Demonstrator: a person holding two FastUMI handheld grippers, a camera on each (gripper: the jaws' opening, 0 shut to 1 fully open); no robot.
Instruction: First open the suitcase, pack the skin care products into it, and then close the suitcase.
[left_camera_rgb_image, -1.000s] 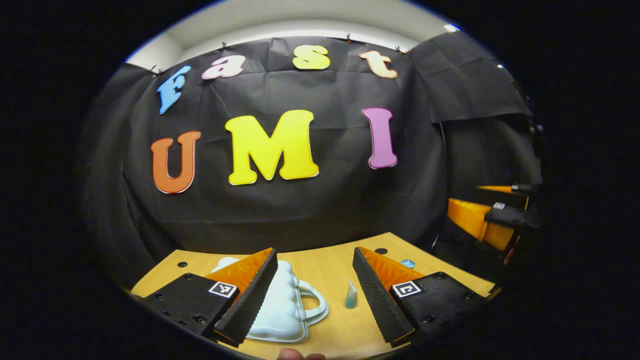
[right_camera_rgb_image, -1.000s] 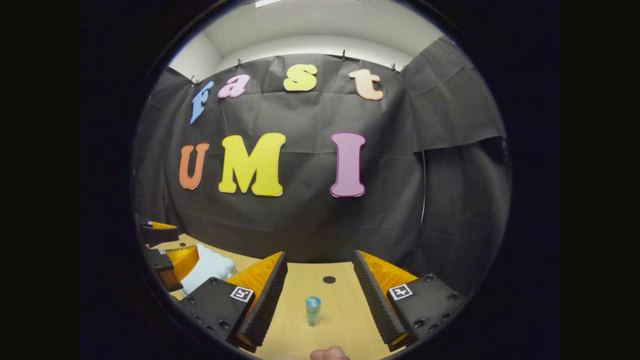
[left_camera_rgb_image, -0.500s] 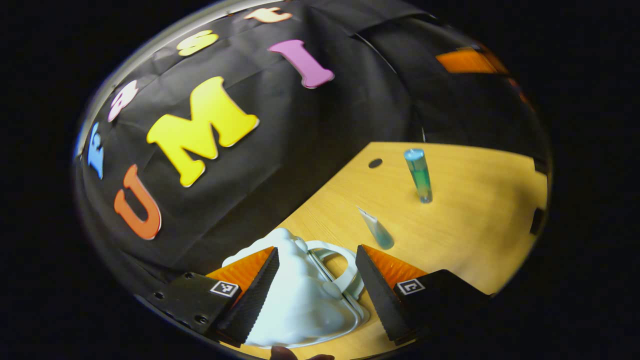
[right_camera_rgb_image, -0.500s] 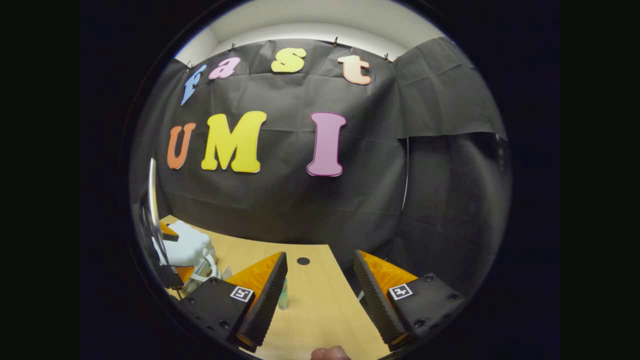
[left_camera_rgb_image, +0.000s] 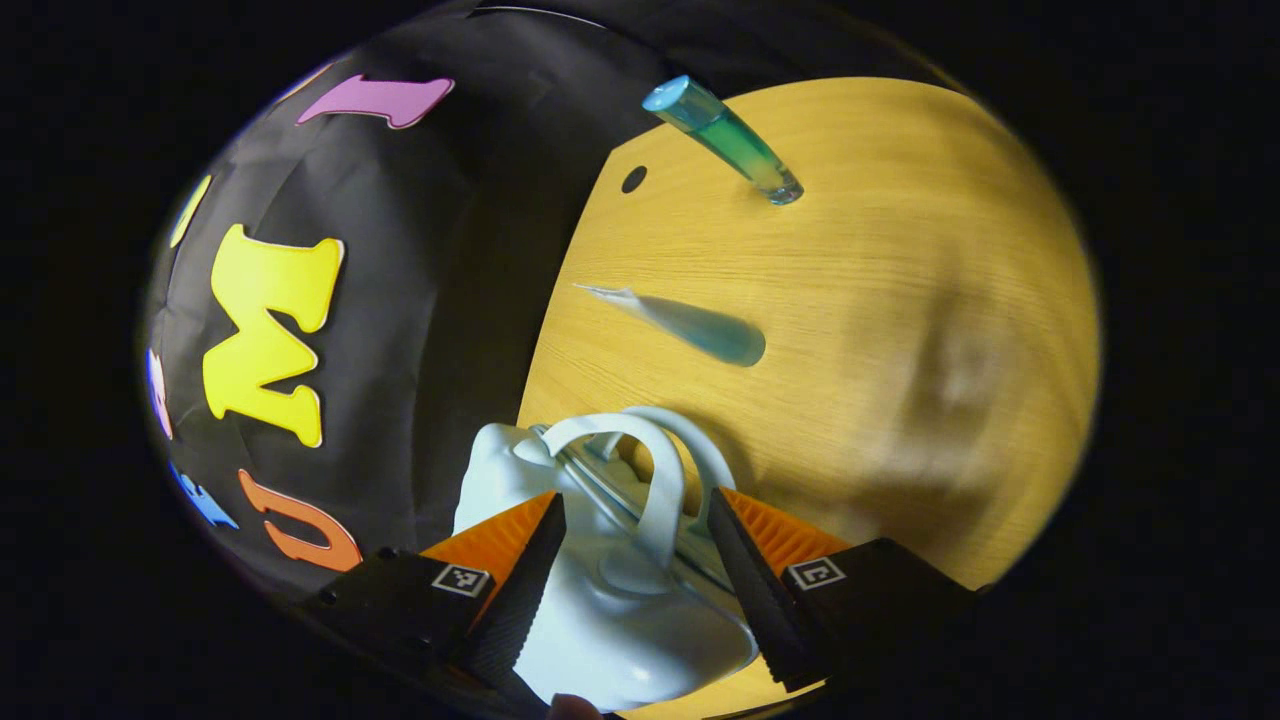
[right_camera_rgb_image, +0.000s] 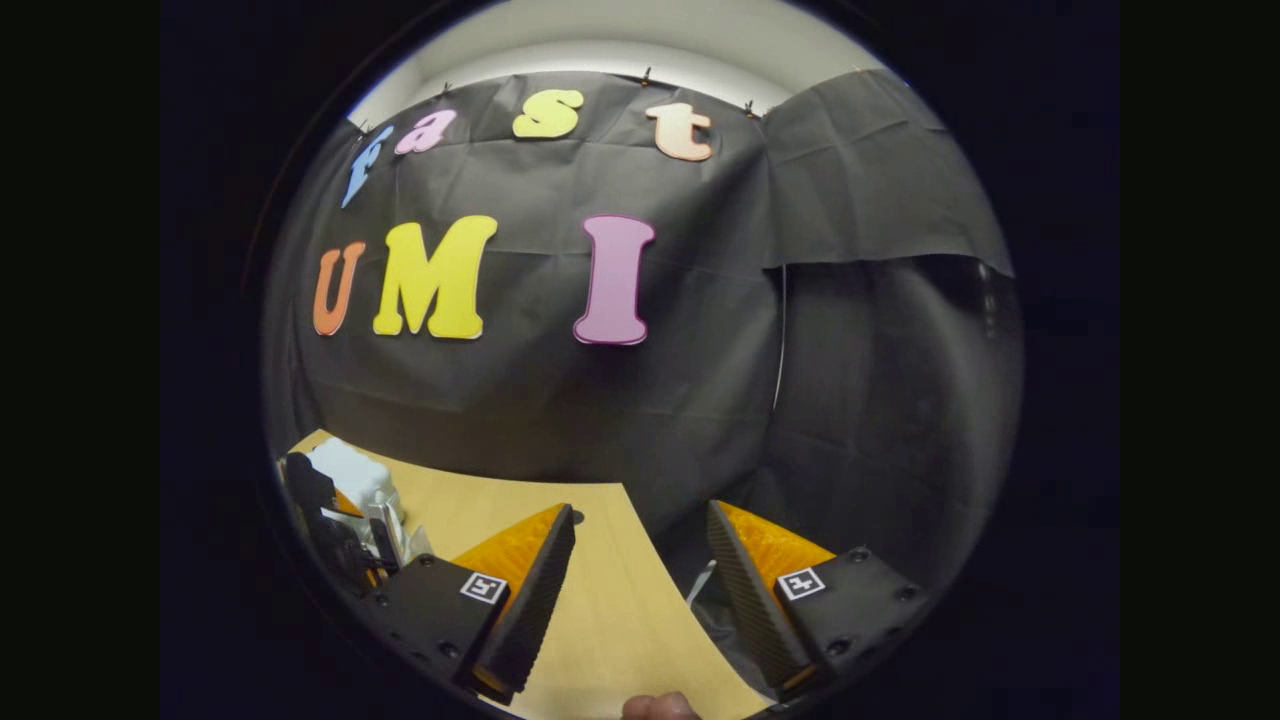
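White suitcase (left_camera_rgb_image: 610, 610) seen at 6 o'clock; blue-green tube (left_camera_rgb_image: 722, 137) at 12; wood-grain table (left_camera_rgb_image: 900, 300) noted.

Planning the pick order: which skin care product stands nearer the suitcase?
The flat-tipped tube, just beyond the suitcase handle; the round-capped bottle stands farther off.

- One small white suitcase (left_camera_rgb_image: 610, 600) on the wooden table (left_camera_rgb_image: 900, 300), with two looped handles at its top.
- Two skin care products beyond the suitcase: one soft tube (left_camera_rgb_image: 690, 328) nearest it, and one slim bottle (left_camera_rgb_image: 725, 140) farther off.
- One dark round hole (left_camera_rgb_image: 633, 179) in the table, beside the bottle.
- Two grippers: the left gripper (left_camera_rgb_image: 635, 560) over the suitcase, the right gripper (right_camera_rgb_image: 640, 570) apart.
- In the right gripper view, one white shape (right_camera_rgb_image: 350, 478) at the table's far left, probably the same suitcase, though it is small there.
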